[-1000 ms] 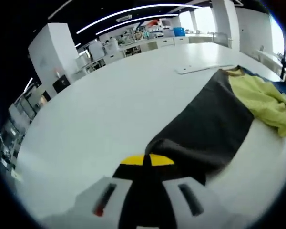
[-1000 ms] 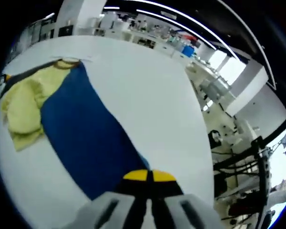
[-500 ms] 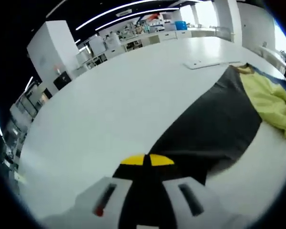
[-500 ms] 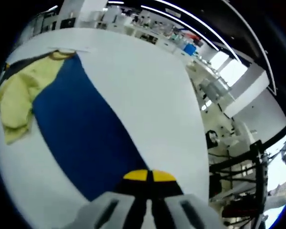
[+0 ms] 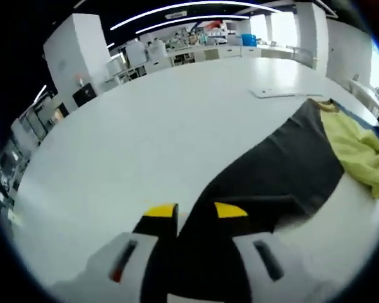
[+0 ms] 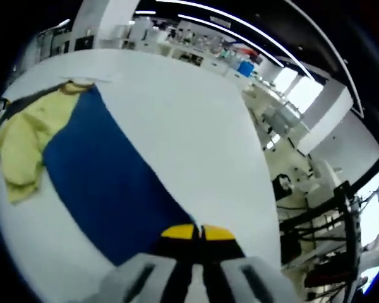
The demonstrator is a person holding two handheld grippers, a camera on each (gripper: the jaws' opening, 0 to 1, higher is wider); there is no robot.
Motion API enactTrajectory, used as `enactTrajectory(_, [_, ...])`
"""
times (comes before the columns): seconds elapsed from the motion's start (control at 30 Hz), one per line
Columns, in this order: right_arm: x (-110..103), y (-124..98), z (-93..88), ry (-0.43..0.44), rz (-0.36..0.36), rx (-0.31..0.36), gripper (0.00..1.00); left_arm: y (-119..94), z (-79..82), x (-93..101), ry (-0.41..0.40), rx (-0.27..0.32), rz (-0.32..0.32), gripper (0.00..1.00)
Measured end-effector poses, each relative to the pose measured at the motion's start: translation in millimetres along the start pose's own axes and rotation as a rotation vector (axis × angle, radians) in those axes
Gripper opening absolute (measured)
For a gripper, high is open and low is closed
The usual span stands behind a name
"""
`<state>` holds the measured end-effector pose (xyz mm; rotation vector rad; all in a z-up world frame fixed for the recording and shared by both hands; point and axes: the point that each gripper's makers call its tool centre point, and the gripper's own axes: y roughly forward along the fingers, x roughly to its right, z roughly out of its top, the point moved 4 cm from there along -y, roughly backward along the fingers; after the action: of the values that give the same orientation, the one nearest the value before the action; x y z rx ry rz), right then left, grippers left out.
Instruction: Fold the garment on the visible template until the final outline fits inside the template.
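Observation:
The garment lies stretched across the white table [image 5: 145,139]. It has a dark grey part [image 5: 284,170], a crumpled yellow middle [image 5: 357,148] and a blue part [image 6: 107,183]. My left gripper [image 5: 194,211] stands open at the near end of the grey part, and the cloth lies between its spread yellow tips. My right gripper [image 6: 198,233] is shut on the near end of the blue part. The yellow middle [image 6: 25,142] shows at the left of the right gripper view. A flat white template board [image 5: 281,93] lies beyond the garment's far end.
The table's edge [image 6: 256,170] runs close along the right of the blue part, with chairs and equipment [image 6: 309,208] on the floor past it. Benches and shelves [image 5: 196,50] line the far wall. A white pillar [image 5: 76,57] stands at the back left.
My left gripper's jaws have spread apart from shut, with the grey cloth still lying between them. The right gripper stays shut on the blue part. Both views shifted a little.

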<state>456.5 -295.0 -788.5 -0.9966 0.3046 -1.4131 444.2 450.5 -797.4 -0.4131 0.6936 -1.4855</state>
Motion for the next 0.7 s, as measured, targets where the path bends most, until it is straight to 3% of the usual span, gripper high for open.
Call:
enactTrajectory(0.03, [-1, -2, 3.5, -0.001, 0.006, 0.025, 0.1, 0, 0.7, -0.8, -0.003, 0.008, -0.001, 0.29])
enactTrajectory(0.13, [-12, -8, 14.1, -0.013, 0.074, 0.084, 0.32, -8, 7.5, 9.7, -0.071, 0.083, -0.084, 0.4])
enactTrajectory(0.27, [-33, -13, 23.4, -0.042, 0.185, 0.119, 0.59, -22, 15.1, 20.7, -0.063, 0.167, -0.132, 0.56])
enactTrajectory(0.33, [-43, -20, 28.5, -0.064, 0.207, 0.132, 0.64, -28, 13.2, 24.5, -0.104, 0.175, -0.149, 0.63])
enactTrajectory(0.53, [-73, -30, 42.6, -0.074, 0.307, 0.175, 0.76, -51, 13.8, 40.3, -0.084, 0.22, -0.192, 0.8])
enactTrajectory(0.7, [-102, -46, 54.3, -0.094, 0.384, 0.208, 0.83, -80, 10.6, 67.5, -0.041, 0.244, -0.239, 0.96])
